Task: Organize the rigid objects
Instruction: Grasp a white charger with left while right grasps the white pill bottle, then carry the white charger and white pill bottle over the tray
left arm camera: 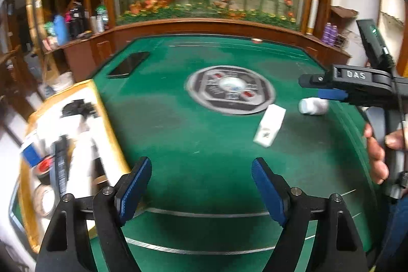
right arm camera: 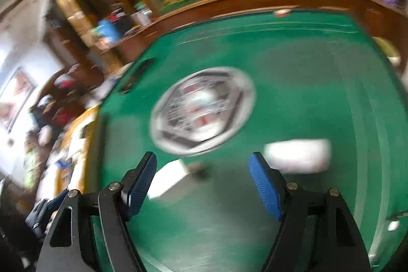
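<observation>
A flat white box [left arm camera: 269, 128] lies on the green table [left arm camera: 204, 159], just right of centre. A white bottle [left arm camera: 313, 106] lies on its side beyond it. My left gripper [left arm camera: 201, 185] hangs open over bare felt near the front edge, nothing between its blue pads. In the left wrist view my right gripper [left arm camera: 321, 88] reaches in from the right, above the bottle, a hand [left arm camera: 377, 154] on its handle. The right wrist view is blurred: my right gripper [right arm camera: 202, 182] is open, the white box [right arm camera: 170, 180] just past its left finger, the bottle [right arm camera: 297, 156] past its right finger.
A yellow-rimmed box [left arm camera: 63, 157] holding several items sits at the table's left edge. A round grey control panel [left arm camera: 230, 89] is set in the table's centre, a dark phone [left arm camera: 128, 64] at the far left. Wooden shelves with bottles [left arm camera: 74, 27] stand behind.
</observation>
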The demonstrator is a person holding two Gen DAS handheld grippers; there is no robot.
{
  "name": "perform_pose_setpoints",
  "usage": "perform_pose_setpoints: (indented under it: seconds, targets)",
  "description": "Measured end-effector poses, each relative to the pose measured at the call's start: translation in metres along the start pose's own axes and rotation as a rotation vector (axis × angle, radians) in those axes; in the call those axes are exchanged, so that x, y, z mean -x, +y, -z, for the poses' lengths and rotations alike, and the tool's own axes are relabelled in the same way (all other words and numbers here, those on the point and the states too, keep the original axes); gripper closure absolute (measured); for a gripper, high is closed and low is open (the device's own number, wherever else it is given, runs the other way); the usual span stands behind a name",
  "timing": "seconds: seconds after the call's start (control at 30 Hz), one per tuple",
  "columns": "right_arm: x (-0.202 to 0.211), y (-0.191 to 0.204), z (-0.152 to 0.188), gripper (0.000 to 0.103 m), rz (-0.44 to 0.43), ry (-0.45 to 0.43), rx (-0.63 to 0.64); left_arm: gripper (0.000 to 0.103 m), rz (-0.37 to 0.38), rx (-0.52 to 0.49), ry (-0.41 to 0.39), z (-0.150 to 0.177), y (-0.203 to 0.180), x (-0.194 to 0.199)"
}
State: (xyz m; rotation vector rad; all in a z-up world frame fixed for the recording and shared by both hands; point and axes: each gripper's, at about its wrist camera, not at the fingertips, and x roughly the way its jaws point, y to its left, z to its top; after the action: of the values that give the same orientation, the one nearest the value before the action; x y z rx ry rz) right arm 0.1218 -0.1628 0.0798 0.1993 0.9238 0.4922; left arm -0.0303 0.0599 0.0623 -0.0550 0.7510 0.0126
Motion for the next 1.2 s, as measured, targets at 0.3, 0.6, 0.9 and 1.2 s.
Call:
perform_pose_setpoints:
  seconds: [0.3, 0.6, 0.9, 1.2]
  targets:
    - [0.004, -0.075, -0.007, 0.029, 0.036, -0.035, -0.253, 0.013, 0.153, -0.135, 0.115, -0.032, -0.054, -0.062]
    - [-0.011, -0.090, -0.003, 0.029, 0.096, 0.016, -0.285, 0.074, 0.143, -0.140, 0.156, -0.042, -0.074, -0.106]
    - [-0.024, -0.064, 0.004, 0.029, 0.160, 0.055, -0.162, 0.077, 0.084, -0.066, 0.133, -0.017, -0.039, -0.088]
    - [-0.036, -0.057, 0.010, 0.039, 0.278, 0.042, -0.082, 0.077, 0.074, -0.041, 0.133, -0.010, -0.028, -0.089]
